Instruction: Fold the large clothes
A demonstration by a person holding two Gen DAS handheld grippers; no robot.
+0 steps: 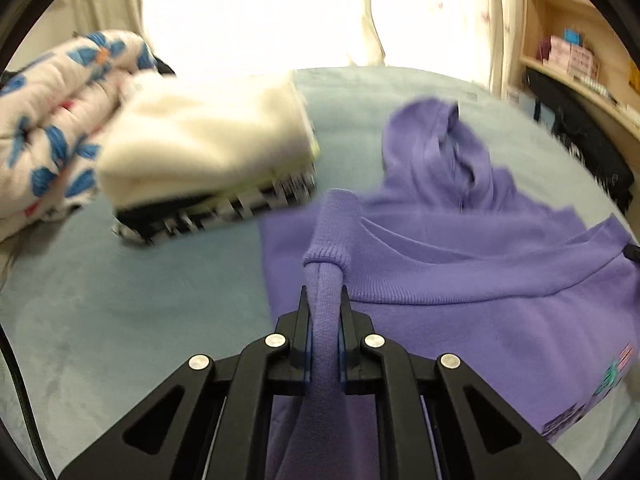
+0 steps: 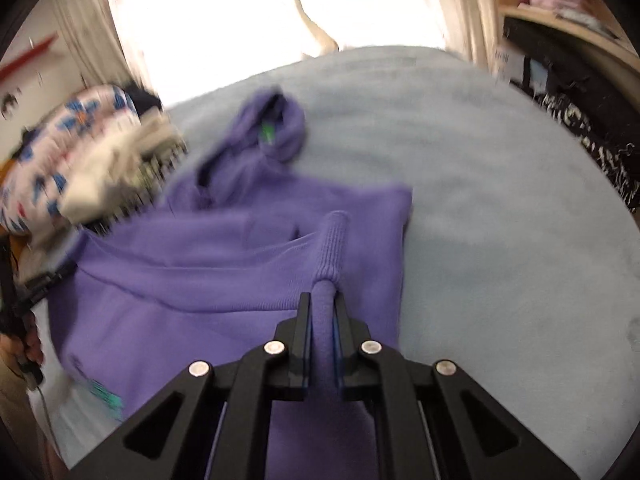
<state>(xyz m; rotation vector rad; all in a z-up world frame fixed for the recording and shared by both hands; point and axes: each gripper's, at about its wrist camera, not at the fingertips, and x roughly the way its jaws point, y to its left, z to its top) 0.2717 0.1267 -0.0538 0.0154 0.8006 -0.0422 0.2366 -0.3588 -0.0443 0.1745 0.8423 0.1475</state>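
Nearest in the left wrist view, the left tool (image 1: 325, 300) is clamped on a bunched fold of the purple hoodie (image 1: 460, 280), its black fingers (image 1: 301, 320) pressing the cloth from both sides. A ribbed cuff (image 1: 332, 236) stands up just past the fingertips. The right wrist view shows the same at the other side: the right tool (image 2: 323, 304) pinches a narrow roll of the purple fabric, and a ribbed cuff (image 2: 332, 244) rises directly beyond it.

Past both tools the hoodie lies spread on the pale blue bed (image 1: 120, 320), with one edge folded over the body. A small coloured print (image 1: 612, 376) shows near its hem. The hood (image 1: 436, 148) lies crumpled at the far end of the garment, pointing toward the window.

Beside the hoodie, to the left, sits a stack of folded clothes (image 1: 208, 148): a cream piece on top, and something black-and-white striped at the bottom, though blur makes the layers hard to separate. Touching that stack on its left is a rolled quilt with blue flowers (image 1: 52, 120).

Farthest off are bright curtains (image 1: 256, 12), and wooden shelves (image 1: 576, 60) on the right.

At the left edge of the right wrist view, a hand (image 2: 24, 348) grips a black handle.
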